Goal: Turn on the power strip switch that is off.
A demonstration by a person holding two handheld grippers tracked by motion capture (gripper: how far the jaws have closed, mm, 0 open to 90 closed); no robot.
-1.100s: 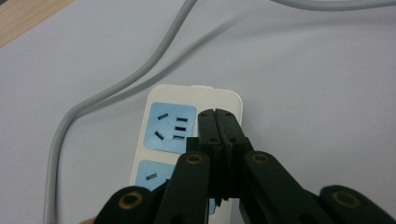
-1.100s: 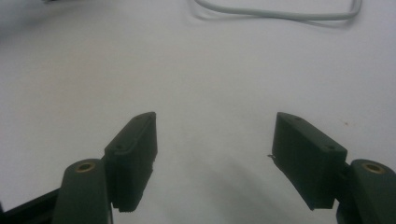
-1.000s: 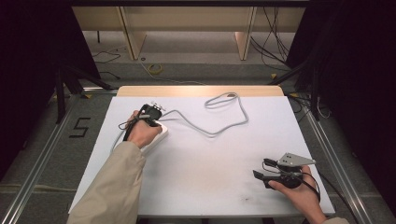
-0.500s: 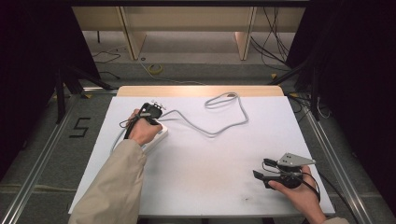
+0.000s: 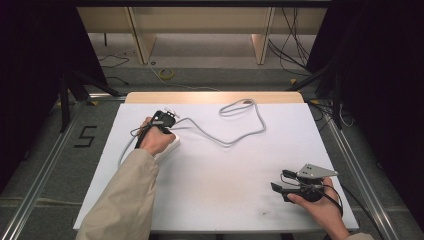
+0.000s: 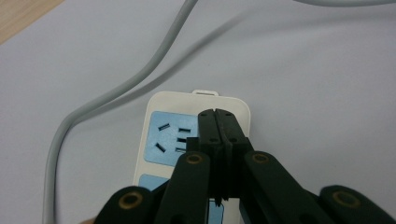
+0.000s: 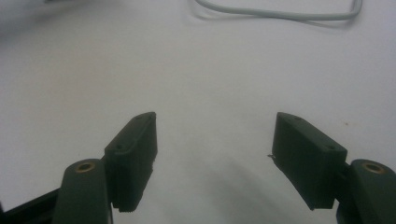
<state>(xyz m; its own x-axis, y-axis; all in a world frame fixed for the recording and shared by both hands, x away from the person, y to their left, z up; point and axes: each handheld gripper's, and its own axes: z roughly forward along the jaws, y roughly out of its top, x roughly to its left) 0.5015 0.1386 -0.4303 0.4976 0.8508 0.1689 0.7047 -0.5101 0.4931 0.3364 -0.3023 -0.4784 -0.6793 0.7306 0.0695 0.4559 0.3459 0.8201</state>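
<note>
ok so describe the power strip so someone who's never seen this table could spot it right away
On the white table, look at its far left part, under the person's left hand. The power strip lies flat there, a cream block with blue socket panels and a grey cable looping away; it is the one boxy thing there.

A white table with a wood strip along its far edge stands on grey carpet marked with a black 5. Metal rails flank it. Beyond, wooden furniture legs and loose cables sit between dark curtains.
</note>
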